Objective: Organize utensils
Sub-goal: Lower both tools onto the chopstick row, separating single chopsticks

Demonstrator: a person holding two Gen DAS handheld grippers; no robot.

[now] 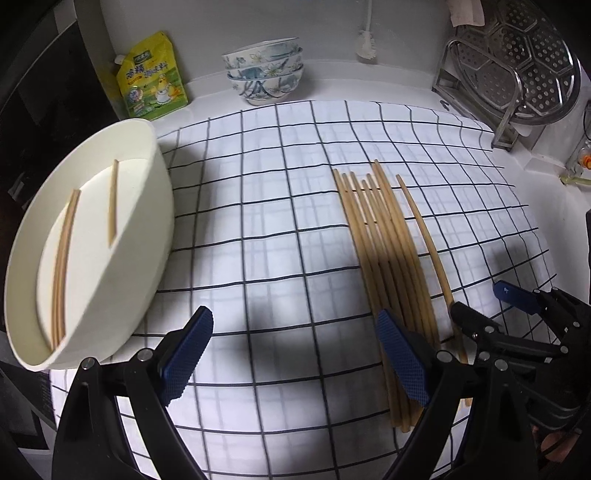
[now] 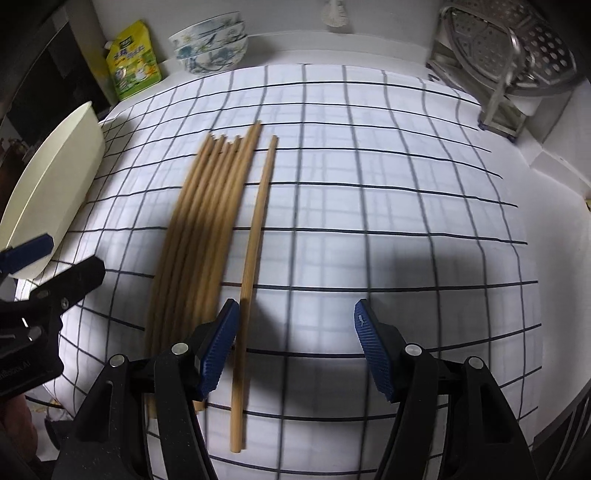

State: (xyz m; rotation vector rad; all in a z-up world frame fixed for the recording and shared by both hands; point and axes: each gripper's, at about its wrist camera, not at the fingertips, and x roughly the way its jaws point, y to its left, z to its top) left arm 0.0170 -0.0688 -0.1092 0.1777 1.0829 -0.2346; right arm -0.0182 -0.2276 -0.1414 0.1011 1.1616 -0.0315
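left gripper (image 1: 293,360) agape, chopsticks (image 1: 384,258), stacked bowls (image 1: 264,72) behind

A white counter (image 1: 332,79) runs back to a white wall (image 1: 229,22), and most of its surface lies under a white cloth with a dark grid of lines (image 1: 280,206). Light falls from above and in front, leaving bright patches on the cloth and broad, soft shadows across its near half. At the back stand a yellow-green refill pouch (image 1: 153,79) and a stack of blue-patterned bowls (image 1: 264,70) — the pouch just left of the bowls. On the far right a metal rack (image 1: 476,74) holds a perforated steel steamer plate (image 1: 535,62), tilted on edge. Along the left edge the surroundings are dark — too dim to make out.
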